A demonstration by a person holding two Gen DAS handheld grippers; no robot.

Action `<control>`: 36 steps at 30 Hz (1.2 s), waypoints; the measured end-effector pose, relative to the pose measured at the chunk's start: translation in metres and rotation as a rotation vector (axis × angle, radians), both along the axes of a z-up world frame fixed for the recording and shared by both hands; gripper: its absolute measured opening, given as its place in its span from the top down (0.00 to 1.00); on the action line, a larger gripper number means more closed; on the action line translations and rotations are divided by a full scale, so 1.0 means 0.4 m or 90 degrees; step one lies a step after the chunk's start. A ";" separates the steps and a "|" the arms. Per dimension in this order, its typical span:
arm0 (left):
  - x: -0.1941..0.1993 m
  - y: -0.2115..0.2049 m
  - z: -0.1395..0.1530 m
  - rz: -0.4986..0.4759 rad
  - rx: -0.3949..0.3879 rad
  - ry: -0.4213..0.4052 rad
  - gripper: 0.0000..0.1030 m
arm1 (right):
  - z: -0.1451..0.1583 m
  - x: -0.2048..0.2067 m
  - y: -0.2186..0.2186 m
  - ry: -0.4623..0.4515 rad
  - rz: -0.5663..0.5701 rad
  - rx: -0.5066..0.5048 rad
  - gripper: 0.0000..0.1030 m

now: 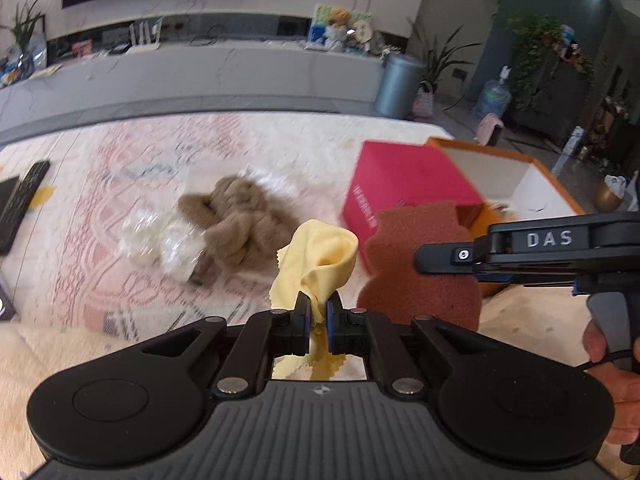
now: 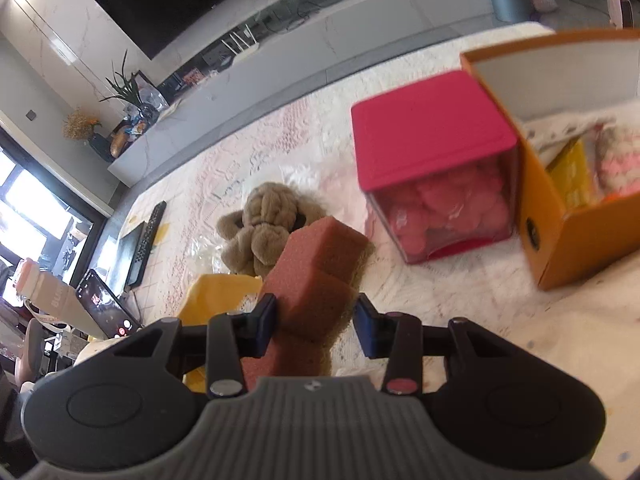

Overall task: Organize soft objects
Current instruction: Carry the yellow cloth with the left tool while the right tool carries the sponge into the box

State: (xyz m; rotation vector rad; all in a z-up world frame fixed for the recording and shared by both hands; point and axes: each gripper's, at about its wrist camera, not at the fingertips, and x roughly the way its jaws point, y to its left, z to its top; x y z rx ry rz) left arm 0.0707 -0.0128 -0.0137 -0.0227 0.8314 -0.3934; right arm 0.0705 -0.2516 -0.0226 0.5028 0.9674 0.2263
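Left gripper (image 1: pixel 319 308) pinches the yellow cloth (image 1: pixel 320 256); right gripper (image 2: pixel 316 316) seemingly holds the sponge (image 2: pixel 320 272); the plush dog (image 2: pixel 264 224) is unsorted, and the orange box (image 2: pixel 560 224) is partly filled.

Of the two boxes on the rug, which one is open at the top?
The orange box, to the right of the pink box. Its top is open, showing white inner walls and soft things inside; the pink one has a closed top.

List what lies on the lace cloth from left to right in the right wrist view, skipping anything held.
Phone → remote control → brown plush toy → pink-lidded clear box → orange box.
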 end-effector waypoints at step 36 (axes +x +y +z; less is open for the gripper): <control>0.367 -0.799 -0.052 -0.302 -0.074 0.089 0.92 | -0.003 0.290 -0.734 0.102 0.054 -0.354 0.59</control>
